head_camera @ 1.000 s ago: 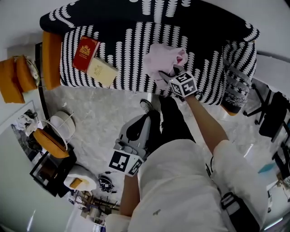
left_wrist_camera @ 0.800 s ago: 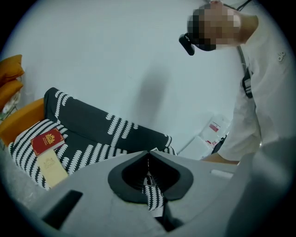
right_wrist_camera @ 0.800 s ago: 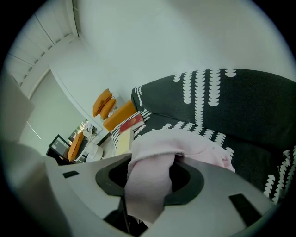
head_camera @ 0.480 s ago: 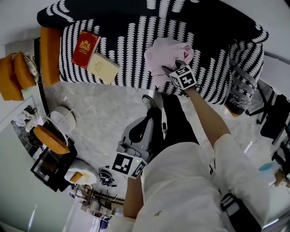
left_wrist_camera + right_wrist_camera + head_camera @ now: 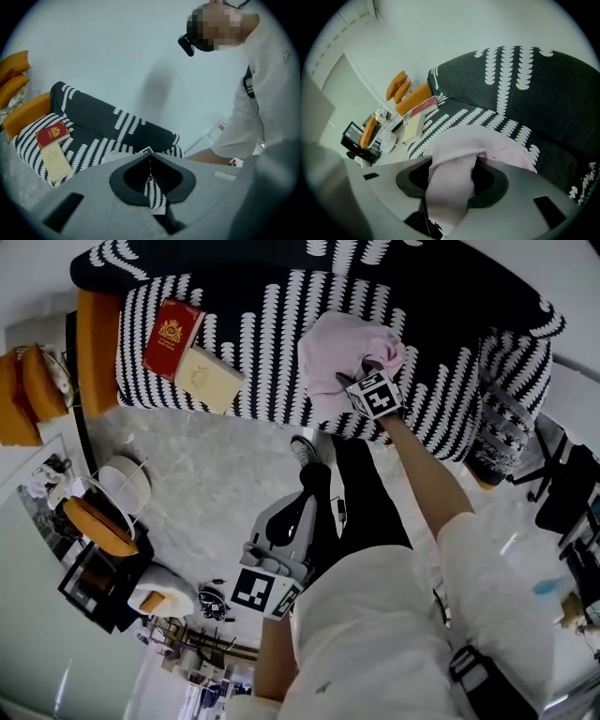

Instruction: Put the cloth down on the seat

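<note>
Right gripper (image 5: pixel 454 164) jaws just opening round bunched pink cloth (image 5: pixel 461 140), sofa seat (image 5: pixel 457 119) beneath, left gripper (image 5: pixel 150 157) closed, empty

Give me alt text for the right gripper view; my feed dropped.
A pink cloth is bunched between the fingers of the right gripper, which have just been opening, and its far end rests on the black-and-white sofa seat. Farther along the seat lie a red book and a cream one.
</note>
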Tool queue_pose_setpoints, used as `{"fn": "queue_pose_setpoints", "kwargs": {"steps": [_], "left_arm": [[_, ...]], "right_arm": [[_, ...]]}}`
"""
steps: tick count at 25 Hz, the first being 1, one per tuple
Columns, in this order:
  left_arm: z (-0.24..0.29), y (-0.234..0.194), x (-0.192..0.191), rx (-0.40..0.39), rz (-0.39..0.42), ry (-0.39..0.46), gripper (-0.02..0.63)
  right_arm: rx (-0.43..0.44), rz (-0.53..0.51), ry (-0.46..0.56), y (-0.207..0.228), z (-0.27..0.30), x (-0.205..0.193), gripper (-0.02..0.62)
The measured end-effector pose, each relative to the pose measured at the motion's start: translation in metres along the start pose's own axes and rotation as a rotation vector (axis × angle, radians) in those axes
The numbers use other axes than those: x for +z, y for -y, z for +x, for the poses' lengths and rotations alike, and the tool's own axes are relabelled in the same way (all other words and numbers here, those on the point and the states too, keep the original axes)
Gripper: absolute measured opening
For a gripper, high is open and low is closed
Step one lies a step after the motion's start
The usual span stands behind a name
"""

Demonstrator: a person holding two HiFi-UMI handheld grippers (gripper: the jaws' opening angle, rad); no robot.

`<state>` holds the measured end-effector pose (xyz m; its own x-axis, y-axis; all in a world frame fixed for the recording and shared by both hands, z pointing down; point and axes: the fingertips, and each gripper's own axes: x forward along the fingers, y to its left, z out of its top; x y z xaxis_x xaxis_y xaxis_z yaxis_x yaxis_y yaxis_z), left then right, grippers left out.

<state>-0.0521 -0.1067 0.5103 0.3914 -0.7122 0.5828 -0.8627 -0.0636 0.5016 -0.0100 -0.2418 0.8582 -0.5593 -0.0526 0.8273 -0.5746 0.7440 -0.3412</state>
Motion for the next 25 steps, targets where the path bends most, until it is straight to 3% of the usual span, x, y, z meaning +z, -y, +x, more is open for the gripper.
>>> {"fn": "queue_pose_setpoints", "kwargs": {"steps": [14, 25], "left_arm": [[0.004, 0.007, -0.021, -0.002, -0.007, -0.048, 0.012], [-0.003, 0.019, -0.017, -0.023, 0.011, -0.033, 0.013]], "right_arm": [[-0.051, -0.038, -0.09, 0.017, 0.018, -0.029, 0.209], [-0.082, 0.004, -0.066, 0.019, 0.002, -0.03, 0.265]]}}
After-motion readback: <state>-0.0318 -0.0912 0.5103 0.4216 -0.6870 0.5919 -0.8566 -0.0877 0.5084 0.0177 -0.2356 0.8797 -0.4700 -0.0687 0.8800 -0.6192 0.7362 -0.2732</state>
